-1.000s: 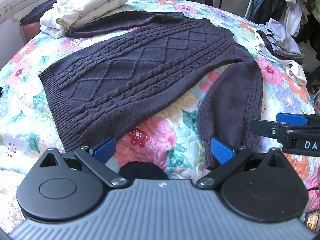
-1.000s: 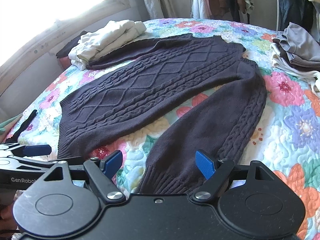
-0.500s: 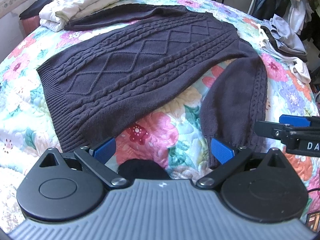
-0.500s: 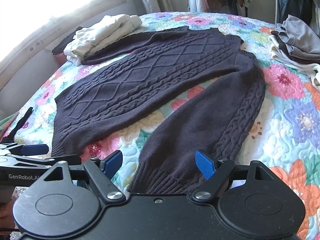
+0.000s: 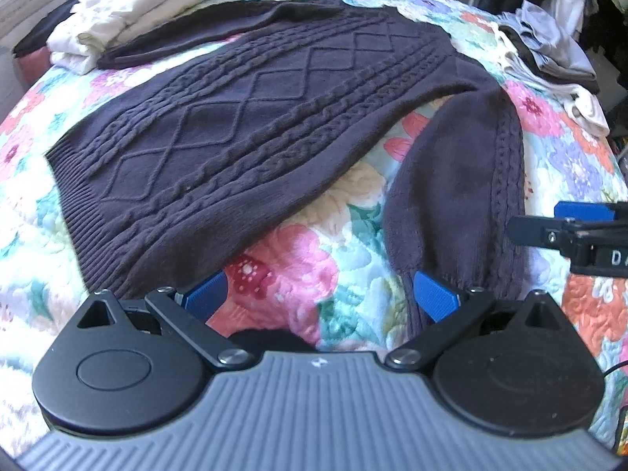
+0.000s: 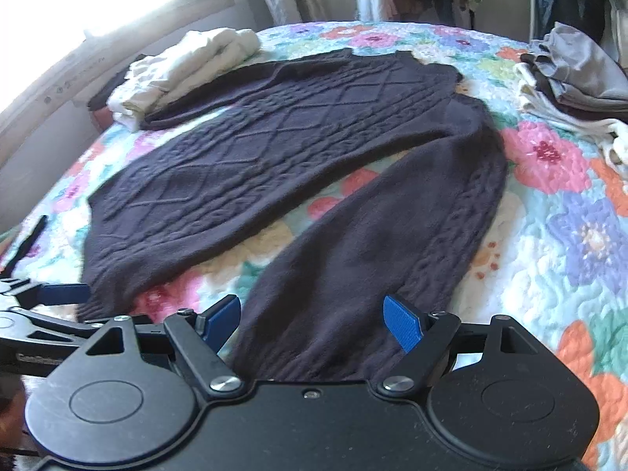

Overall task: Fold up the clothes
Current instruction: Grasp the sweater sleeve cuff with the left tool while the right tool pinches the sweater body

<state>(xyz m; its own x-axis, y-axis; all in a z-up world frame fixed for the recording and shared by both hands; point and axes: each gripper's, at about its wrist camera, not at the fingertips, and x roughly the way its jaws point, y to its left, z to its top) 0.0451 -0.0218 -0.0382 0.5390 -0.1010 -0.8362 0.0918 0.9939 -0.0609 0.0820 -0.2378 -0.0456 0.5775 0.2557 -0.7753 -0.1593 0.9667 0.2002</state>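
A dark purple cable-knit sweater [image 5: 251,117] lies flat on the floral quilt [image 5: 298,274], hem at the left, neck at the far right. Its near sleeve [image 5: 455,196] runs down toward me. My left gripper [image 5: 320,294] is open, its jaws wide apart over the quilt between the hem corner and the sleeve cuff. My right gripper [image 6: 312,320] is open and straddles the cuff end of the near sleeve [image 6: 353,255] without closing on it. The sweater [image 6: 282,149] fills the right wrist view. The right gripper's finger [image 5: 565,223] shows at the left view's right edge.
A folded cream garment [image 5: 133,11] lies on the far sleeve at the back left. A pile of grey and white clothes [image 5: 549,59] sits at the back right. Hanging clothes stand behind the bed. The left gripper [image 6: 47,302] shows at the right view's left edge.
Both grippers have moved forward and lower toward the sweater. The right gripper now straddles the sleeve cuff. Both stay open.
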